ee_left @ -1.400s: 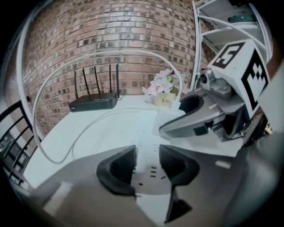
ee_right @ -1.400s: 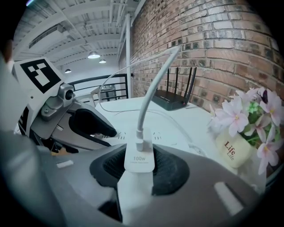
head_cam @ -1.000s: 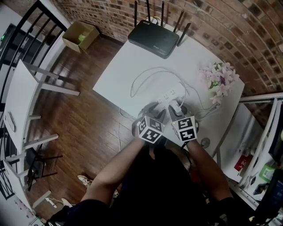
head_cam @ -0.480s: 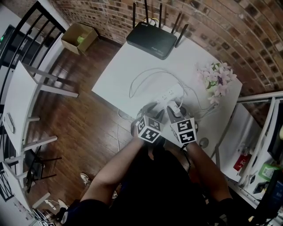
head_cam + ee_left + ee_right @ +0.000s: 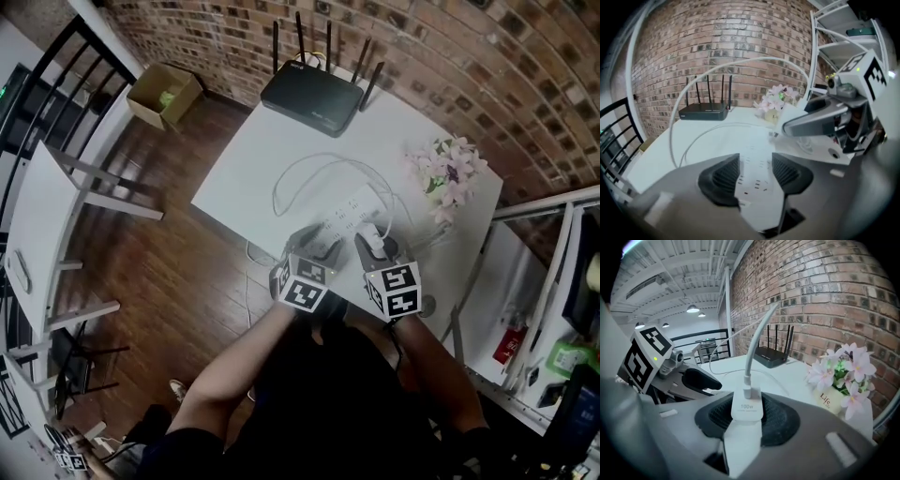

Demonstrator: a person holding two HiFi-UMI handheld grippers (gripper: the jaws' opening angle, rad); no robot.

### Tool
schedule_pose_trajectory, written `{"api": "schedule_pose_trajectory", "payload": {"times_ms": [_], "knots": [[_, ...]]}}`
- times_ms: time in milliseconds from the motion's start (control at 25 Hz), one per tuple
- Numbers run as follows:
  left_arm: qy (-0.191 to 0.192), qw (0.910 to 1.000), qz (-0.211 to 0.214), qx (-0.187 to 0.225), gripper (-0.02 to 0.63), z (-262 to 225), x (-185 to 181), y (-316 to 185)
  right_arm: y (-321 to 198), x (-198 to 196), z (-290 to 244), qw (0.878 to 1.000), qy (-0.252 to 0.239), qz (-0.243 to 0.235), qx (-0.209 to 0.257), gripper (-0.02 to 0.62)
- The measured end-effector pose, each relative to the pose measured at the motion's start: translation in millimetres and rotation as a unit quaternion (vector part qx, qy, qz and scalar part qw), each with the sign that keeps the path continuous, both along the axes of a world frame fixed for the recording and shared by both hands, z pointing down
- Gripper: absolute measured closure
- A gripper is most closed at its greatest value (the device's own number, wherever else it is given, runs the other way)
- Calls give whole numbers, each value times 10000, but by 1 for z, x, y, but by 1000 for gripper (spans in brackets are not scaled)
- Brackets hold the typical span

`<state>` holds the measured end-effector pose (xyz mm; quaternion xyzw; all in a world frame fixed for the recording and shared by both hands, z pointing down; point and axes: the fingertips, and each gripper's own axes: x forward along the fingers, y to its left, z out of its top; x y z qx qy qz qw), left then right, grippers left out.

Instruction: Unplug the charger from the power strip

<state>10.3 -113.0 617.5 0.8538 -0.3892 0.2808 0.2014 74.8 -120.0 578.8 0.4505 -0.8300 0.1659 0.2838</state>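
The small white block charger (image 5: 746, 406), white cable (image 5: 757, 338) rising from its top, is clamped in the jaws of the right gripper (image 5: 746, 420), close by the long white power strip (image 5: 352, 208). The jaws of the left gripper (image 5: 756, 174) have just been opening and stand apart, with the strip between them on the white desk (image 5: 262, 159).

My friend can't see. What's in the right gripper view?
A white charger block with a white cable rising from it is clamped in the right gripper. Behind it, a black router with antennas stands on the white table, and pink flowers sit at right.
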Motion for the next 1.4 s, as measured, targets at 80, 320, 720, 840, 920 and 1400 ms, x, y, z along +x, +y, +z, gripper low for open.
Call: {"api": "schedule_pose_trajectory", "payload": {"times_ms": [80, 320, 720, 840, 920, 1400], "knots": [[198, 9998, -32, 87, 390, -19, 0, 7, 4, 5, -8, 9999, -88, 54, 25, 453], [706, 9973, -90, 154, 403, -61, -6, 40, 20, 20, -29, 9994, -280, 197, 77, 453], [1237, 9920, -237, 9, 442, -107, -20, 78, 53, 53, -45, 9966, -632, 531, -20, 454], [1233, 9921, -186, -93, 445, -100, -22, 87, 64, 64, -40, 9926, -922, 755, -252, 454], [1258, 9917, -135, -231, 449, -98, -20, 93, 70, 70, -31, 9863, -1254, 944, -509, 454], [1295, 9901, -42, -543, 454, -91, -18, 107, 82, 79, 66, 8987, -2906, 2265, -2379, 454]]}}
